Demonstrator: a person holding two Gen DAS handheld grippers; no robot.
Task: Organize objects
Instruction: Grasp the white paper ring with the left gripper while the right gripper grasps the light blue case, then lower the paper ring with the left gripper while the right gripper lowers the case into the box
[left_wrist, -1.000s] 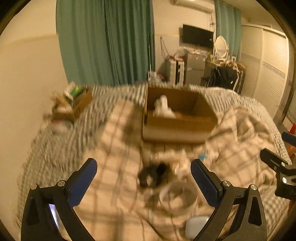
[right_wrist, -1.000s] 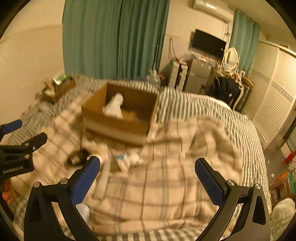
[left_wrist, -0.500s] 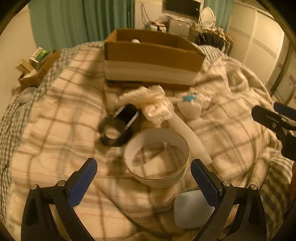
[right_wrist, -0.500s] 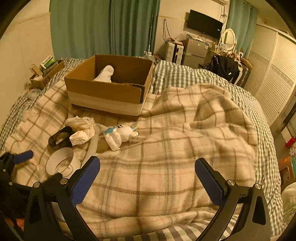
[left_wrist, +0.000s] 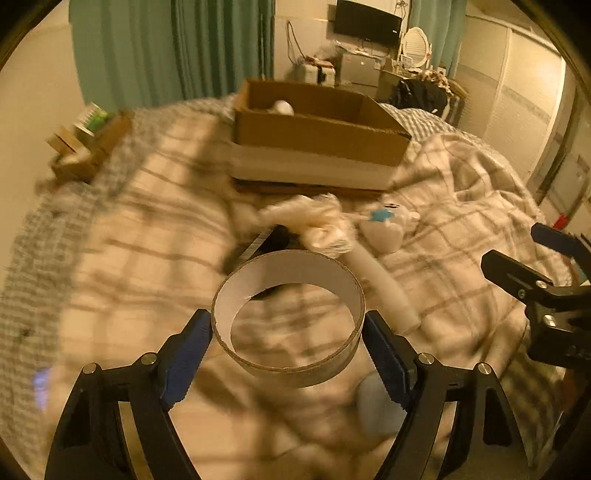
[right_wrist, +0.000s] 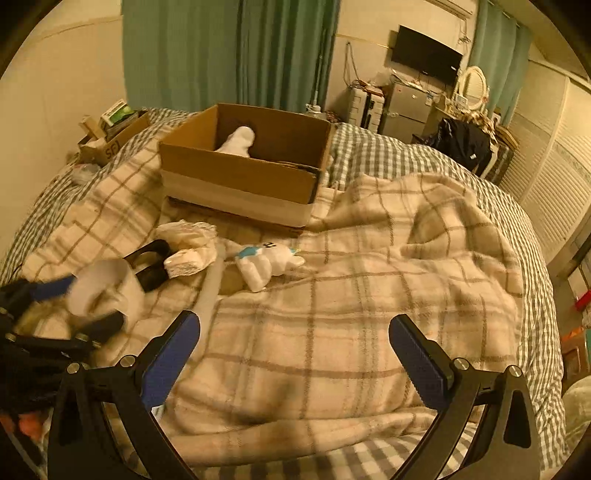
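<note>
My left gripper (left_wrist: 288, 343) is shut on a wide white cardboard ring (left_wrist: 258, 273) and holds it above the plaid blanket; the ring also shows in the right wrist view (right_wrist: 110, 284). An open cardboard box (right_wrist: 236, 173) with a white plush (right_wrist: 238, 142) inside stands further back on the bed. Near it lie a black ring (right_wrist: 151, 264), a white lacy cloth (right_wrist: 188, 243), a white tube (right_wrist: 210, 291) and a white-and-blue plush toy (right_wrist: 267, 264). My right gripper (right_wrist: 295, 350) is open and empty over the blanket.
A plaid blanket (right_wrist: 369, 295) covers a checked bed (right_wrist: 388, 155). A small box of clutter (right_wrist: 110, 136) sits at the far left edge. A pale flat object (left_wrist: 373, 402) lies under the left gripper. A wardrobe, TV and green curtains stand behind.
My left gripper has closed on the white ring and lifted it off the blanket. The right gripper has stayed open and shifted only a little.
</note>
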